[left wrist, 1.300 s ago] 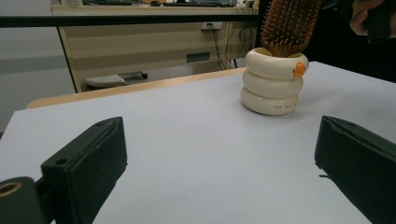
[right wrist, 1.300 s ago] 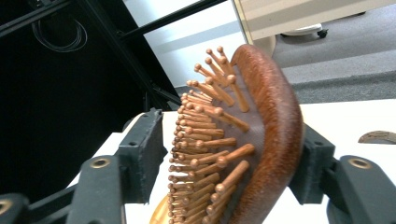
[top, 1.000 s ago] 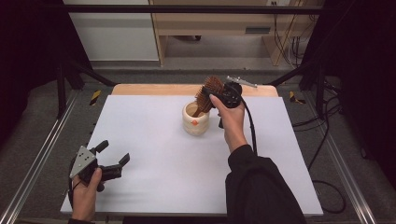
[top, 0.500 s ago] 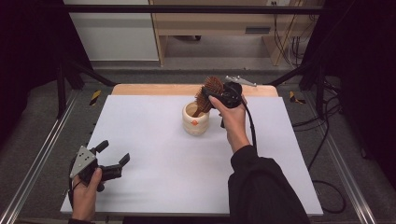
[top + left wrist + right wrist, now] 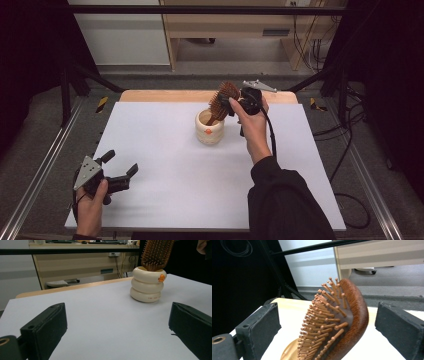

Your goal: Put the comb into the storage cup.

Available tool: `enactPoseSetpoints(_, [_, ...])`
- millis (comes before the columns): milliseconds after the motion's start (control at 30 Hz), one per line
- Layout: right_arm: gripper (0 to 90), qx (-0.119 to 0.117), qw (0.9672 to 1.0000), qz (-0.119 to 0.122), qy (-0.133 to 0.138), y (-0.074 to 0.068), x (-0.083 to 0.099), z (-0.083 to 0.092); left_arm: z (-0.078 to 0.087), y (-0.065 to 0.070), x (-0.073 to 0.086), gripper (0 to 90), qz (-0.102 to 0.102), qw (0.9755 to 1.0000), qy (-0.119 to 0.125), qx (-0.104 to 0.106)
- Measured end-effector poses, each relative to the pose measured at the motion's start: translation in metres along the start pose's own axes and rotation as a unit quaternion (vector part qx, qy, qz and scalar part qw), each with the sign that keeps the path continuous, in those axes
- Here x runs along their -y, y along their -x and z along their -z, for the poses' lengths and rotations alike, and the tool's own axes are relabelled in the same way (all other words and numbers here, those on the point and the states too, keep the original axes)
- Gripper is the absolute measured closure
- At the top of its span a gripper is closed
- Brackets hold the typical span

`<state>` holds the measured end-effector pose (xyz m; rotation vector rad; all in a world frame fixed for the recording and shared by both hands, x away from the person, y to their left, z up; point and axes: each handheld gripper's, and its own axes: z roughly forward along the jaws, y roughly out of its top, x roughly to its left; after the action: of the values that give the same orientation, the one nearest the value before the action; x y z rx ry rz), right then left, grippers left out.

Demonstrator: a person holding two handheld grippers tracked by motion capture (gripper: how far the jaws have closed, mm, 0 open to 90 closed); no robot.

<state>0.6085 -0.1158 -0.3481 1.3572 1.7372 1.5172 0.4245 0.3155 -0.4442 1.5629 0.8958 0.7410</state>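
Observation:
A wooden hairbrush [image 5: 223, 100] stands handle-down in a cream ringed cup [image 5: 210, 129] near the back middle of the white table. Its bristled head leans out above the rim. My right gripper [image 5: 230, 104] sits at the brush head; its jaws have just been opening. In the right gripper view the brush [image 5: 342, 322] stands between the pads with a gap on each side of my right gripper [image 5: 329, 315]. My left gripper [image 5: 121, 163] rests open and empty at the near left. Its own view [image 5: 117, 325] looks at the cup [image 5: 147, 285] and brush [image 5: 157, 253].
The white board [image 5: 175, 200] covers the table, with a wooden strip [image 5: 165, 95] along the back edge. Metal rails [image 5: 45, 165] run down both sides. A desk [image 5: 225, 25] and cables lie beyond the table.
The right hand has barely shifted beside the brush head. The brush stays leaning in the cup. The left hand has not moved.

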Motion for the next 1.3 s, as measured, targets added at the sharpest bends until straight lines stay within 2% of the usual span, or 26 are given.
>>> enactPoseSetpoints(367, [6.7, 0.011, 0.9999, 0.011, 0.001, 0.002, -0.001, 0.004, 0.000, -0.001, 0.000, 1.7, 0.002, 1.0000, 0.001, -0.003])
enactPoseSetpoints(667, [7.1, 0.011, 0.9998, 0.012, 0.008, 0.002, -0.004, 0.008, 0.000, -0.001, 0.000, 1.7, -0.001, 1.0000, 0.000, -0.004])
enactPoseSetpoints(867, [7.3, 0.013, 0.9996, 0.022, 0.012, 0.001, -0.005, 0.012, 0.000, -0.001, 0.000, 1.7, -0.002, 1.0000, 0.000, -0.004])
enactPoseSetpoints(1300, [6.5, 0.019, 0.9985, 0.039, 0.035, -0.001, -0.008, 0.021, 0.001, -0.002, 0.000, 1.7, -0.002, 1.0000, 0.000, -0.005])
